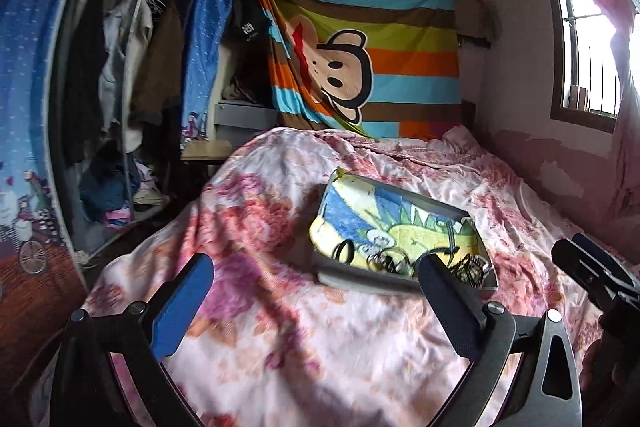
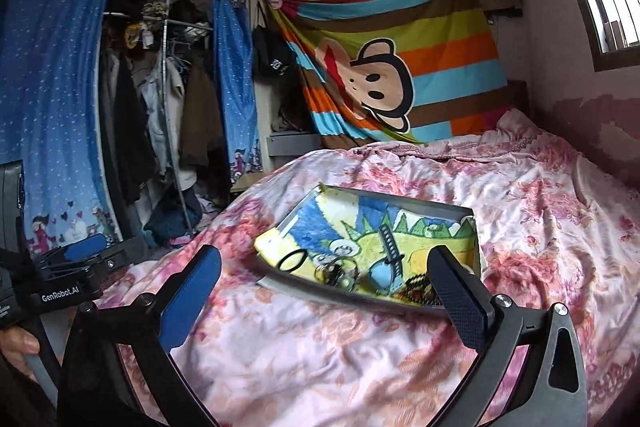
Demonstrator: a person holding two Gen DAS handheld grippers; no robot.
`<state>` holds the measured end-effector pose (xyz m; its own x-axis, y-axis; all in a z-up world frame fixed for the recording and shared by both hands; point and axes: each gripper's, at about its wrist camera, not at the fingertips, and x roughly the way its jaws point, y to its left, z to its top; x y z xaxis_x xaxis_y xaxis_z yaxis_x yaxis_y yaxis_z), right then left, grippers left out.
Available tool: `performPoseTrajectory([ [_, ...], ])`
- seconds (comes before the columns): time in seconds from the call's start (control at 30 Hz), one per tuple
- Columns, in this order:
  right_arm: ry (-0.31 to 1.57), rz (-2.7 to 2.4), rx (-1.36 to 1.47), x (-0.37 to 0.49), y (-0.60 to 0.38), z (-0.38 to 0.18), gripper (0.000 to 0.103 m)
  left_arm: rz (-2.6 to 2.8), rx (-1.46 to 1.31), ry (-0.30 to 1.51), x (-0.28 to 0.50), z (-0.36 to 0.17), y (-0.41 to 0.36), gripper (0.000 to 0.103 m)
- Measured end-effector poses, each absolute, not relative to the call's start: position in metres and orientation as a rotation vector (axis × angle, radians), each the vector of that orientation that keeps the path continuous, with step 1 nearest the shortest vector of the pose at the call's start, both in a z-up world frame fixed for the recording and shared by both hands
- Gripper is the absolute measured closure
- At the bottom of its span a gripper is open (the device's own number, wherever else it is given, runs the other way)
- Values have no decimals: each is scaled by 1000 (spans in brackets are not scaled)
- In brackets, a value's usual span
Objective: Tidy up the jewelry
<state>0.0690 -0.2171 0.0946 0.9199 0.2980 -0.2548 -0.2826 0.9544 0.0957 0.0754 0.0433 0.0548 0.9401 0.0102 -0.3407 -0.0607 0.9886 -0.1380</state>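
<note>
A shallow grey tray lined with a yellow, blue and green cartoon towel lies on the bed. On its near side lie a black ring, a cluster of metal rings, a dark strap and a beaded piece. My left gripper is open and empty, just short of the tray. My right gripper is open and empty, its right finger over the tray's near right corner.
The bed carries a pink floral quilt. A striped monkey-print sheet hangs behind it. An open wardrobe with clothes and blue curtains stands at left. A window is at right.
</note>
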Motion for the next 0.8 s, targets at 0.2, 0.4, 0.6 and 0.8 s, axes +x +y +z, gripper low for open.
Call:
performPoseTrajectory([
  [0.2,240,282,21,28,-217,83,2,57,-139,346,37,46,47,0],
  [0.4,250,269,7,15,-219,75,2,34,-112,365,23,37,38,0],
  [0.6,260,248,10,16,-226,69,2,31,-54,369,23,35,27,0],
  [0.8,274,232,23,20,-231,66,2,37,-44,383,25,32,26,0],
])
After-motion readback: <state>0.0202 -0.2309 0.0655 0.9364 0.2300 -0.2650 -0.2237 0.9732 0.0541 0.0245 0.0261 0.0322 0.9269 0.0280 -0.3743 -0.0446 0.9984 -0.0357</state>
